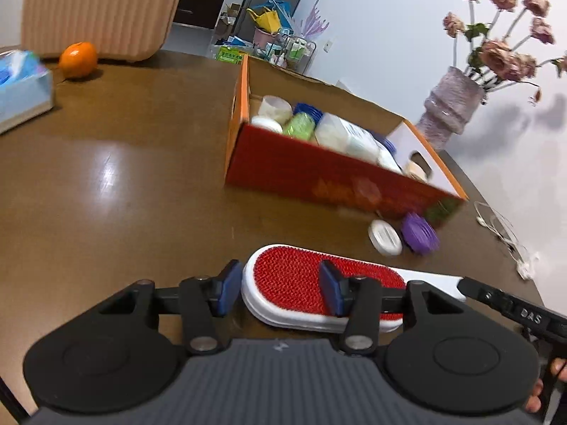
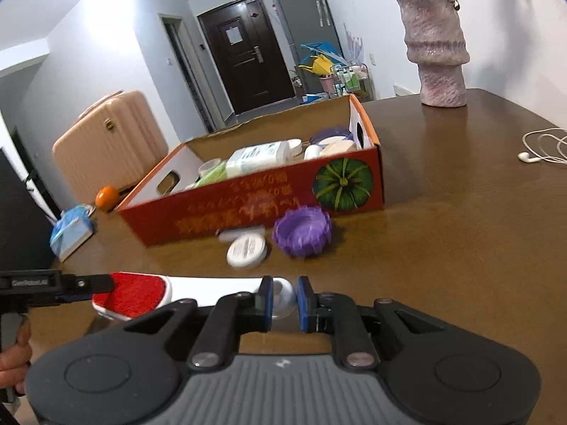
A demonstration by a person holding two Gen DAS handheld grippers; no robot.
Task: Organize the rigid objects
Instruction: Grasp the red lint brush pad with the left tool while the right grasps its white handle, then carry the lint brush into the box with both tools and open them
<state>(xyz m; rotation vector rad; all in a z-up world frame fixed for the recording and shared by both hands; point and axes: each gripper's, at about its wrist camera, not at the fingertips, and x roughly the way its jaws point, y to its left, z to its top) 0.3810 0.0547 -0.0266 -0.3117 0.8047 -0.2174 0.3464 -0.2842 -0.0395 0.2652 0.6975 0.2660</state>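
Note:
A white lint brush with a red pad (image 1: 294,279) is held just above the brown table. My left gripper (image 1: 280,290) is open around its red head, pads on either side. My right gripper (image 2: 283,301) is shut on the brush's white handle end (image 2: 283,292). The brush also shows in the right wrist view (image 2: 138,294). A red-orange cardboard box (image 1: 319,170) behind holds bottles and jars; it also shows in the right wrist view (image 2: 269,198). A white lid (image 1: 385,237) and a purple ribbed cup (image 1: 420,232) lie in front of the box.
An orange (image 1: 78,59), a blue tissue pack (image 1: 21,85) and a beige suitcase (image 1: 102,7) are at the far left. A pink vase with dried flowers (image 1: 453,106) stands right of the box. White earphones (image 2: 542,148) lie at the right table edge.

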